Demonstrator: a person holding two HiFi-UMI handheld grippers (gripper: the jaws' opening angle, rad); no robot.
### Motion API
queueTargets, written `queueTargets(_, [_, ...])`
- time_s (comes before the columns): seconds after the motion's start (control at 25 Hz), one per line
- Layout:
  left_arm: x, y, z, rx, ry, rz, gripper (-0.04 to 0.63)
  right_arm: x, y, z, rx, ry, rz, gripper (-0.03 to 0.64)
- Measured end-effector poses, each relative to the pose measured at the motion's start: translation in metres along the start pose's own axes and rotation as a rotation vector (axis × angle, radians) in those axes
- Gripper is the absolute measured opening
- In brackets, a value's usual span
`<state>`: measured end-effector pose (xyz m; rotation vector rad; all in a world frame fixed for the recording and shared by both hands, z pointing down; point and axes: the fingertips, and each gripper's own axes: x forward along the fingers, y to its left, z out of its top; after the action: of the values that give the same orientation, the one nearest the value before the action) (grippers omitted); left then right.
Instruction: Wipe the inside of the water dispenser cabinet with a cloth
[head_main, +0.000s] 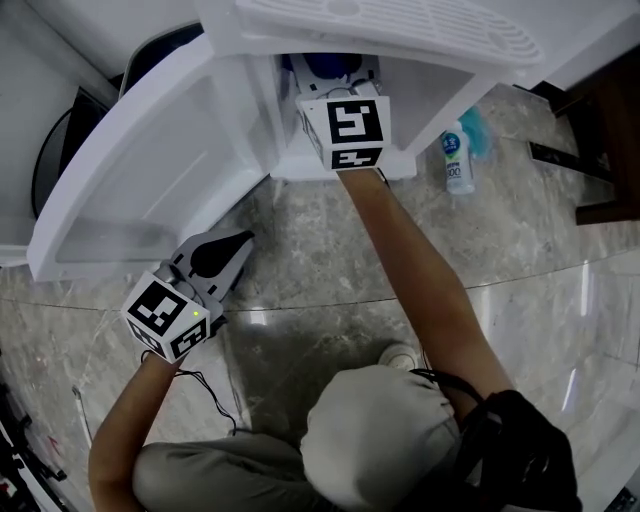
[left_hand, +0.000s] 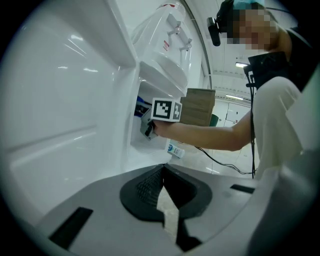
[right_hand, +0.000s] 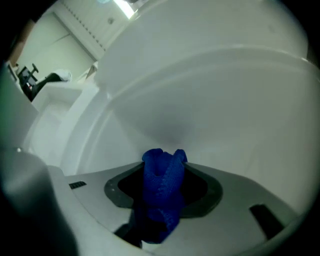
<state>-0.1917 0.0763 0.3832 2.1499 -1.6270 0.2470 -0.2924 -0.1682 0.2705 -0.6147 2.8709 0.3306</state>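
Cloth (right_hand: 162, 182) of deep blue, coarse-knit fabric stands bunched into an upright folded wad. Its top lobes rise past the jaw tips and its tail hangs down behind them. It is inside the white plastic water dispenser cabinet (head_main: 245, 100), close to a pale curved inner wall. Whether it touches that wall I cannot tell, since the right gripper view is soft and dim there. In the head view only a sliver of blue shows inside the cabinet, and the right gripper's marker cube covers its jaws. The cabinet's white door (head_main: 150, 170) hangs open to the left. The right gripper (right_hand: 162, 170) has its jaws spread wide yet pinching the wad between them. The left gripper (head_main: 238, 243) hangs outside the cabinet, just below the open door, with its jaws pressed together and nothing between them. A small white bottle (head_main: 458, 160) with a blue label sits on the grey marble floor (head_main: 400, 270), right of the cabinet.
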Motion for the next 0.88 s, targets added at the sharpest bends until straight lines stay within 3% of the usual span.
queueTargets(0.12, [0.001,-0.003,0.002,0.005,-0.004,-0.007,0.006,0.001,0.001,0.04,0.086,-0.123,-0.018,0.167])
queueTargets(0.32, [0.0,-0.005,0.001,0.008,0.006,-0.011,0.006,-0.002,-0.002,0.042,0.146,-0.179,-0.049,0.167])
queueTargets(0.68, [0.0,-0.004,0.001,0.015,0.007,-0.008,0.006,0.043,-0.021,0.025,0.026,-0.112,-0.092,0.165])
queueTargets(0.88, [-0.003,0.003,0.003,0.003,-0.009,0.013,0.005,0.038,-0.02,0.024,-0.014,-0.106,-0.085,0.164])
